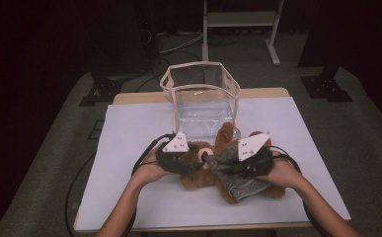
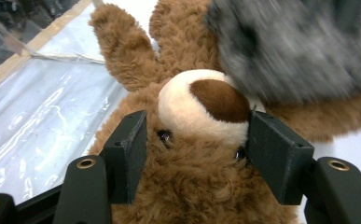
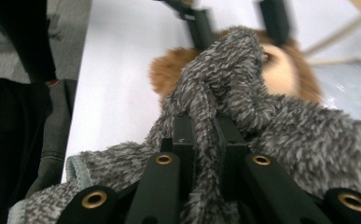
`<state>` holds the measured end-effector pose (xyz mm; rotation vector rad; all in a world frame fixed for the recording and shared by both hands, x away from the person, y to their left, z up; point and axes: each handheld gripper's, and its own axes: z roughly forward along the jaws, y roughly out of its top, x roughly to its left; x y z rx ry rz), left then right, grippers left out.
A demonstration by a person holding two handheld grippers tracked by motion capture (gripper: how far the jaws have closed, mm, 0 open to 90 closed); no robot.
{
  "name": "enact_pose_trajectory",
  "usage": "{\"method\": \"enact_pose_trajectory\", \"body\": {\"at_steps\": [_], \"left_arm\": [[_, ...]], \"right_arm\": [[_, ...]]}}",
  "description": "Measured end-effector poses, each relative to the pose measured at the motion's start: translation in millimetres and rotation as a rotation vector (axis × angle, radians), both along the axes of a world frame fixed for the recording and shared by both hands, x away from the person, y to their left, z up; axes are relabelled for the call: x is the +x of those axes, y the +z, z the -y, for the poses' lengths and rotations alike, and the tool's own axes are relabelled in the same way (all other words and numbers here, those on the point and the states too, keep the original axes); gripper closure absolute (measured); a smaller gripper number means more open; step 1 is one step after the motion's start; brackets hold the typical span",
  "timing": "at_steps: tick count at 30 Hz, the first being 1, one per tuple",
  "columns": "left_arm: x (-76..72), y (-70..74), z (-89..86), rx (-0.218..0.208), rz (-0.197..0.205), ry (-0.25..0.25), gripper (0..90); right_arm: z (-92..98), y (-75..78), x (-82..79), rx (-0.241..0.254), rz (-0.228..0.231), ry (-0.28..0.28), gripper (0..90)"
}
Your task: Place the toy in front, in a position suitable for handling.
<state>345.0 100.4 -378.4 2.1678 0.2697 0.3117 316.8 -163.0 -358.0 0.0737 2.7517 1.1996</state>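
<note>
A brown teddy bear (image 1: 203, 168) lies on the white counter (image 1: 129, 128), just in front of a clear bag (image 1: 201, 98) with a cream rim that stands open near the far edge. A grey fuzzy cloth (image 1: 233, 173) is draped over the bear's body and right side.

The left gripper (image 1: 191, 159) sits at the bear's head. In the left gripper view its jaws stand on either side of the face, one by each eye, with the cream muzzle and brown nose (image 2: 218, 98) between them; the pads press into the fur, so this gripper (image 2: 194, 140) pinches the bear's head. One ear sticks up toward the clear bag (image 2: 43, 116), and the grey cloth (image 2: 299, 46) hangs blurred just above the nose.

The right gripper (image 1: 235, 165) is over the cloth. In the right gripper view its jaws are drawn close together on a bunched fold of the cloth (image 3: 243, 84), so this gripper (image 3: 204, 135) pinches the fabric. Beyond it the bear's face (image 3: 281, 70) peeks out beside the cloth.
</note>
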Motion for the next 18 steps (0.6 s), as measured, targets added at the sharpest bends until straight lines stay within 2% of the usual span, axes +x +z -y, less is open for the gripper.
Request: {"method": "enact_pose_trajectory", "body": {"at_steps": [2, 5, 7, 9, 10, 12, 13, 15, 18], "left_arm": [[2.3, 1.3, -0.9, 0.006, 0.003, 0.013, 38.6], [3.1, 2.3, -1.5, 0.013, 0.002, 0.017, 38.8], [3.6, 2.6, -0.9, 0.013, 0.001, 0.015, 38.7], [3.8, 2.7, -0.8, 0.014, -0.003, 0.015, 38.7], [4.4, 2.9, -0.6, 0.012, -0.005, 0.017, 38.7], [4.7, 2.8, -0.5, 0.009, -0.007, 0.016, 38.7], [5.1, 2.7, -0.2, 0.008, -0.01, 0.012, 38.7], [5.2, 2.8, 0.7, 0.008, -0.014, 0.005, 38.9], [4.3, 3.9, 2.1, 0.024, -0.005, -0.01, 39.3]], "right_arm": [[-10.5, -7.1, -6.5, -0.021, 0.004, 0.03, 80.5], [-11.0, -16.1, -13.2, -0.05, 0.005, 0.032, 80.5], [-3.4, -28.9, -22.6, -0.081, -0.003, 0.019, 80.5], [1.4, -32.8, -25.5, -0.097, 0.002, 0.016, 80.5], [13.1, -38.6, -31.0, -0.111, 0.006, -0.013, 80.5], [26.4, -39.8, -33.9, -0.105, 0.001, -0.042, 80.5], [26.4, -39.8, -33.9, -0.105, 0.001, -0.042, 80.5], [35.0, -36.9, -34.5, -0.075, -0.003, -0.07, 80.5], [29.1, -31.8, -33.7, -0.062, 0.026, -0.068, 80.6]]}}
